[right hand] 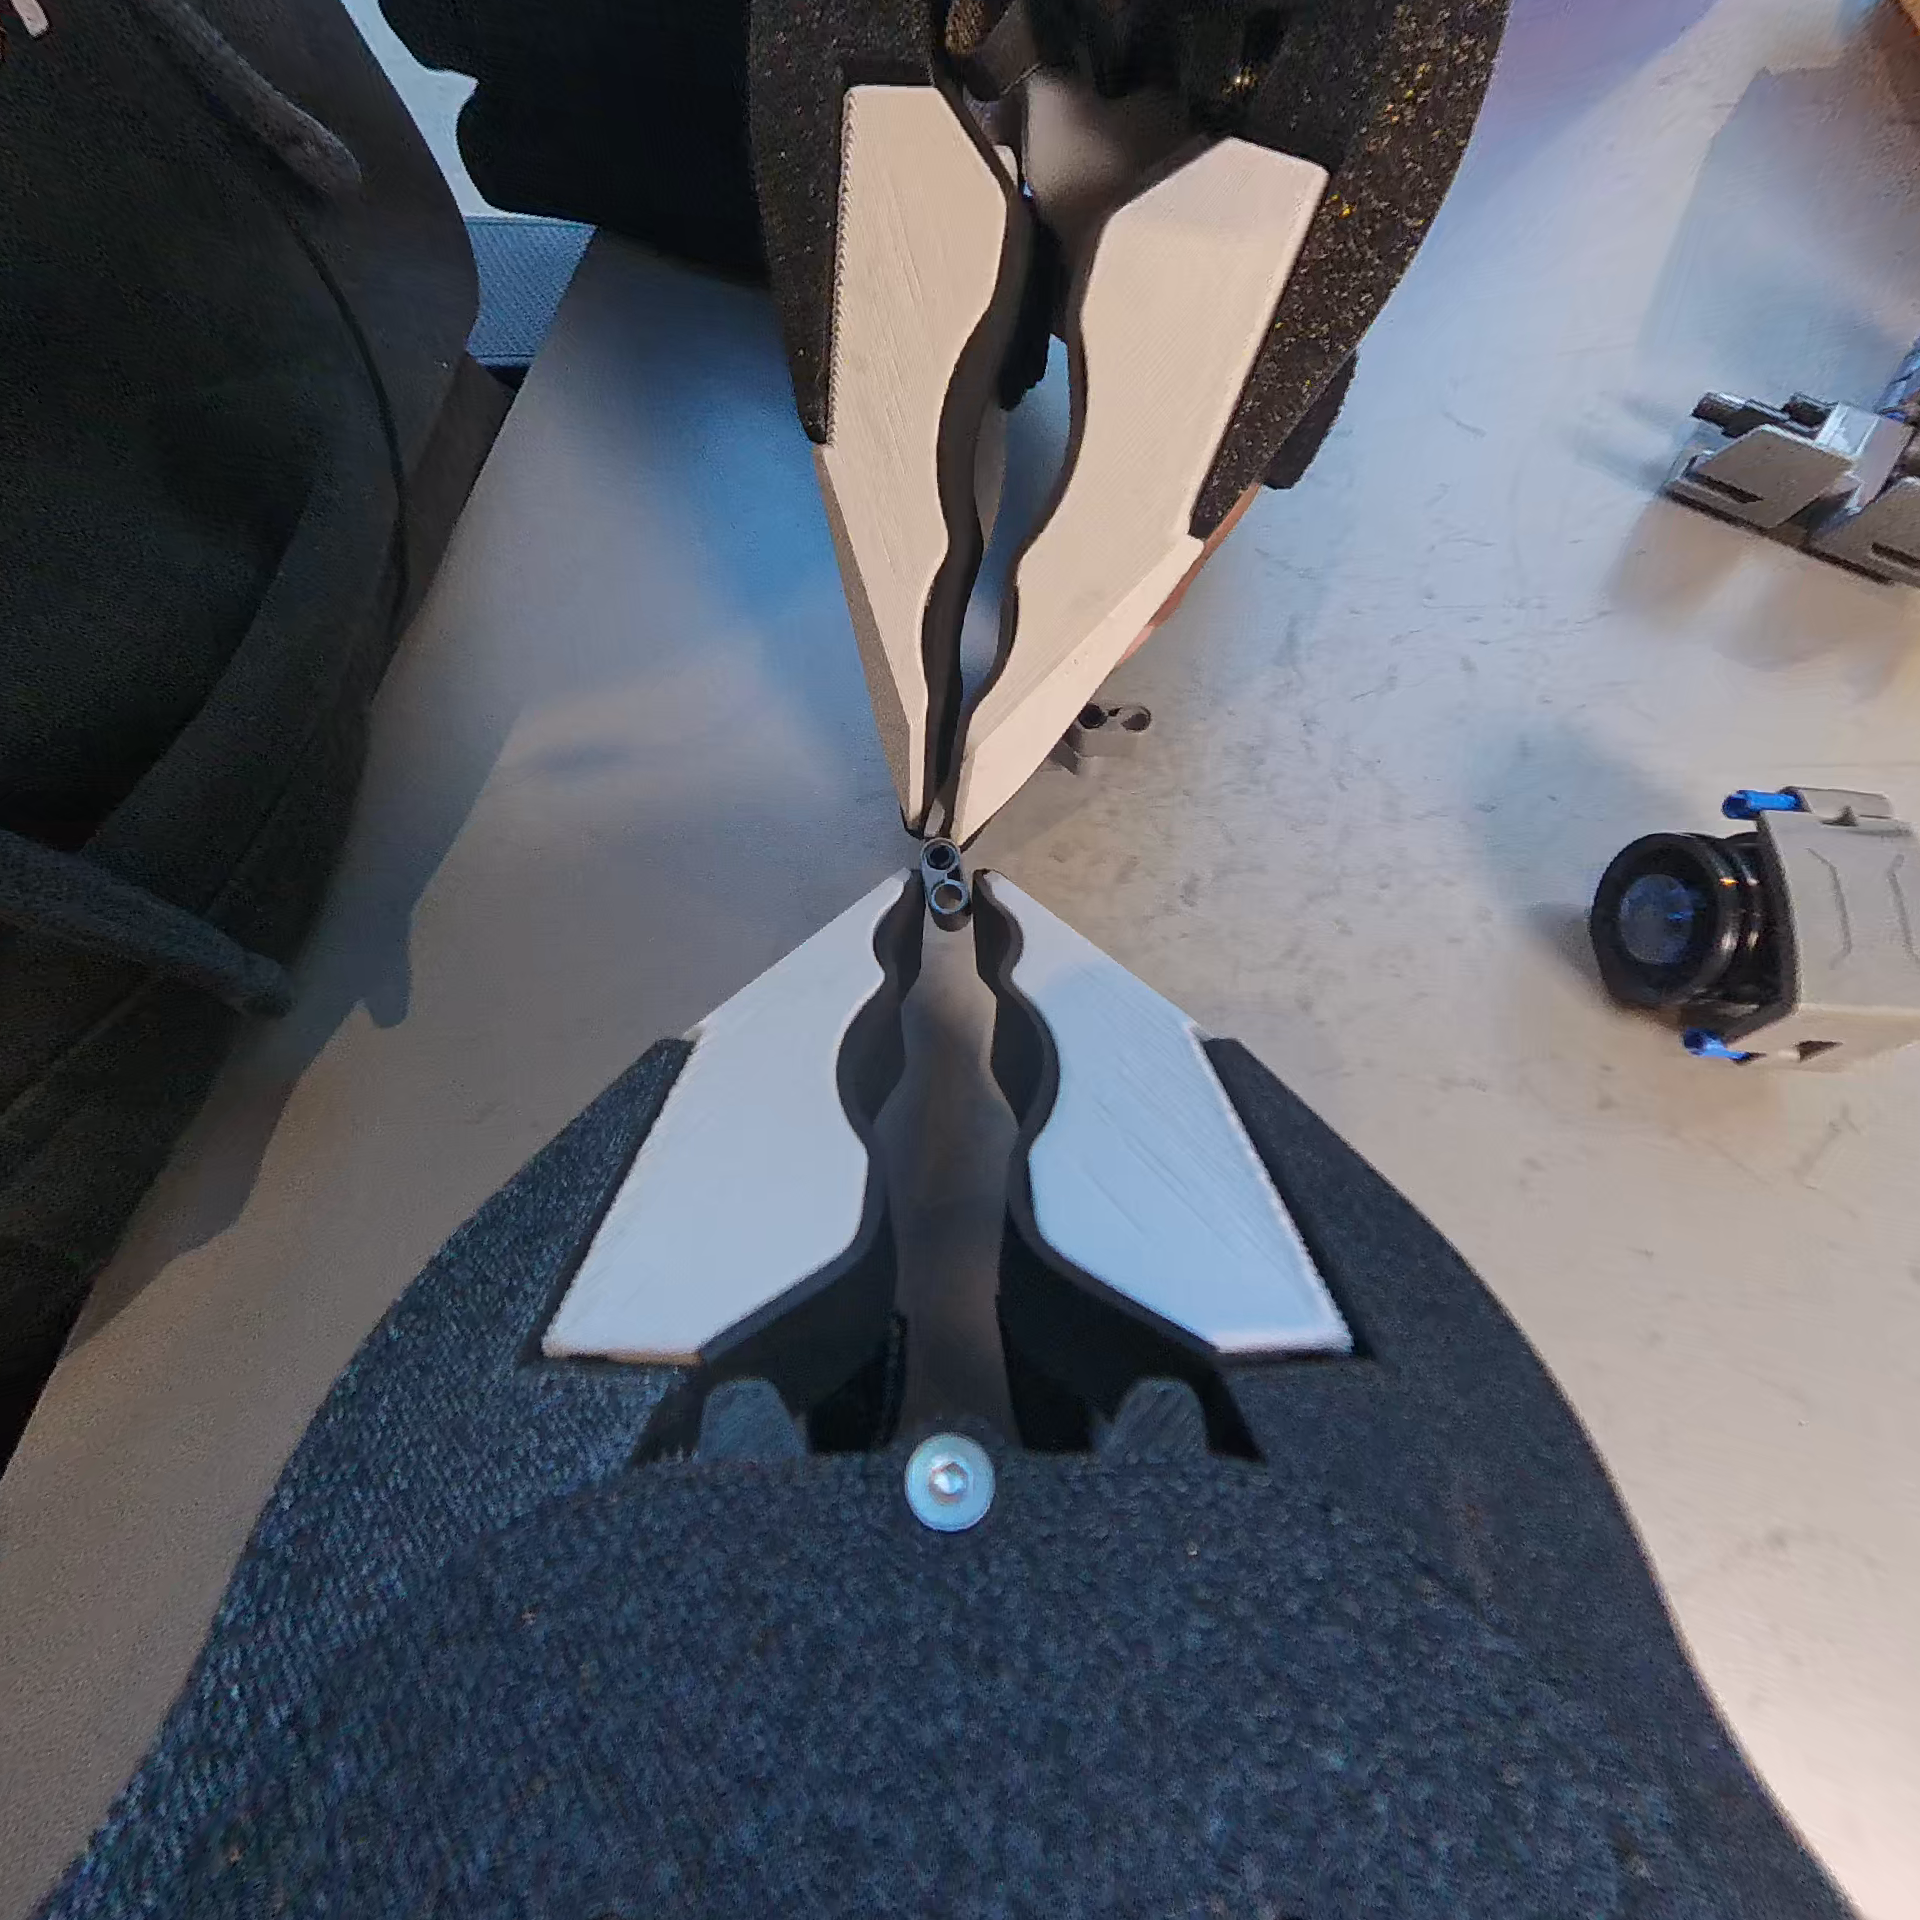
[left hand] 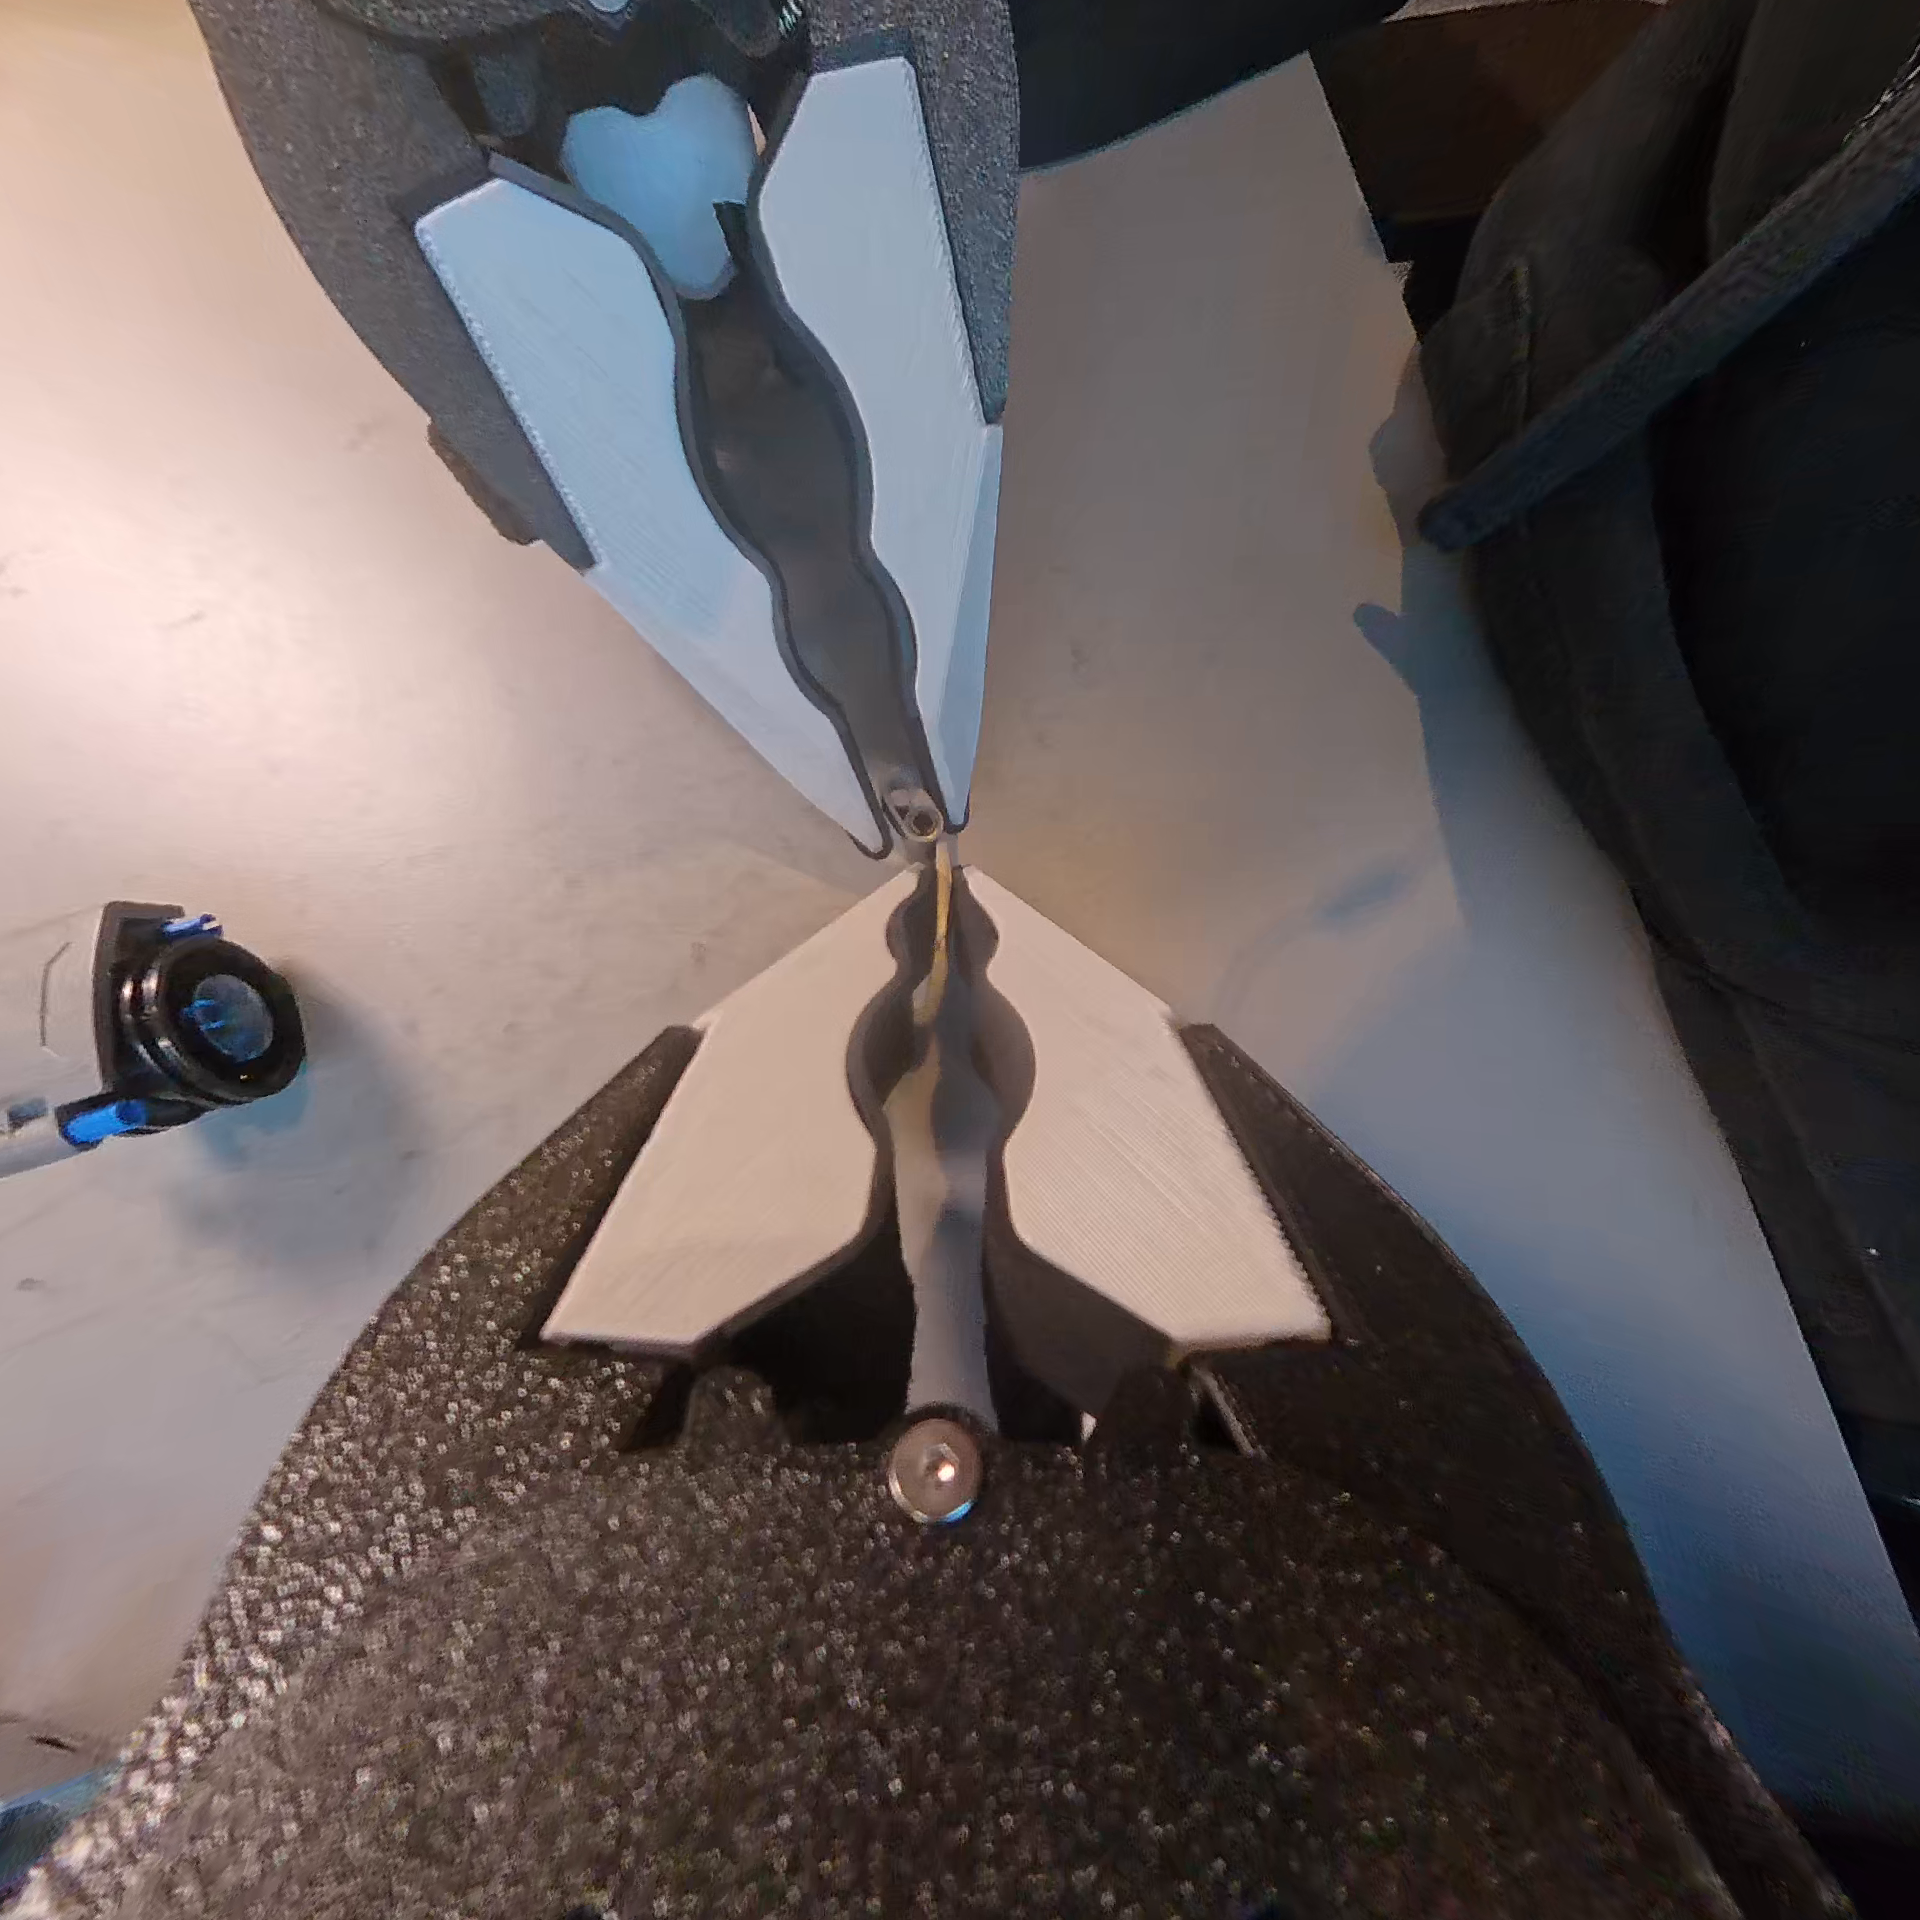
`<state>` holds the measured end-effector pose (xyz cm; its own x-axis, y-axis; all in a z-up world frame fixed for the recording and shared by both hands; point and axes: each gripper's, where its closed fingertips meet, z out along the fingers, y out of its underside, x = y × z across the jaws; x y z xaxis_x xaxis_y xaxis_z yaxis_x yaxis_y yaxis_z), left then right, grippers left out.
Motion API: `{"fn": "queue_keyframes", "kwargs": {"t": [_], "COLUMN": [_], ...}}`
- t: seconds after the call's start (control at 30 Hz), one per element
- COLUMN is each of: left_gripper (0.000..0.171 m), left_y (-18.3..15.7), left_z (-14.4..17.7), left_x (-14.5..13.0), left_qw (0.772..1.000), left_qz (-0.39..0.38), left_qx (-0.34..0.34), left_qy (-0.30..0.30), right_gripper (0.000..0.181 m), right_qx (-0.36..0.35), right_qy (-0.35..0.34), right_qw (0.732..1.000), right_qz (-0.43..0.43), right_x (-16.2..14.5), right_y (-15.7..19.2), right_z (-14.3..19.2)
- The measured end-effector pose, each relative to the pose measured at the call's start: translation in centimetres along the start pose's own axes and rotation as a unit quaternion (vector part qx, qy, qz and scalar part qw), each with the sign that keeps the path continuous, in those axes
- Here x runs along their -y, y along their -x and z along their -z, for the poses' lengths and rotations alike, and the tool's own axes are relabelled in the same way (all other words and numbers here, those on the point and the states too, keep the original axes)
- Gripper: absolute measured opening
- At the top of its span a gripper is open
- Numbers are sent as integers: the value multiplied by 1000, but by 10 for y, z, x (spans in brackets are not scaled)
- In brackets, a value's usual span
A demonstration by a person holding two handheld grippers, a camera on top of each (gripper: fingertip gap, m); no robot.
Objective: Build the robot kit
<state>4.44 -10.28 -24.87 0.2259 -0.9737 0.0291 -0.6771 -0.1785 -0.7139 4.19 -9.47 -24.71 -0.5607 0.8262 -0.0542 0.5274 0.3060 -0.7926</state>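
Both grippers meet tip to tip above a pale table. My left gripper is shut on a thin tan pin that stands between its fingertips. My right gripper is shut on a small dark grey connector with two round holes. In the left wrist view the right gripper comes in from the top with the connector at its tips, touching the pin's end. In the right wrist view the left gripper comes in from the top, its tips right at the connector's upper hole.
A grey block with a black lens-like ring and blue pins lies on the table. A grey brick assembly sits farther back, and a small dark part lies behind the left gripper. Dark clothing borders the table edge. My left and right fingertips are right by each other.
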Motion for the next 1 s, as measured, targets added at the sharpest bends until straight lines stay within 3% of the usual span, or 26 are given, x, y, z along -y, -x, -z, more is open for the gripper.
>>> {"fn": "queue_keyframes", "kwargs": {"t": [0.13, 0.27, 1.0], "left_gripper": [2, 2, 3], "left_y": [-2, -5, 0], "left_z": [0, -1, -3], "left_x": [0, 1, -1], "left_qw": [1000, 999, 1000], "left_qz": [8, 15, 12], "left_qx": [-13, -34, -6], "left_qy": [2, -1, -1], "right_gripper": [17, 7, 6], "right_qx": [13, 16, 4], "right_qy": [-2, -2, 2], "right_qw": [1000, 1000, 1000], "right_qz": [3, 11, -3], "right_x": [1, 2, 2], "right_y": [5, 6, 3], "right_z": [1, 0, 1]}}
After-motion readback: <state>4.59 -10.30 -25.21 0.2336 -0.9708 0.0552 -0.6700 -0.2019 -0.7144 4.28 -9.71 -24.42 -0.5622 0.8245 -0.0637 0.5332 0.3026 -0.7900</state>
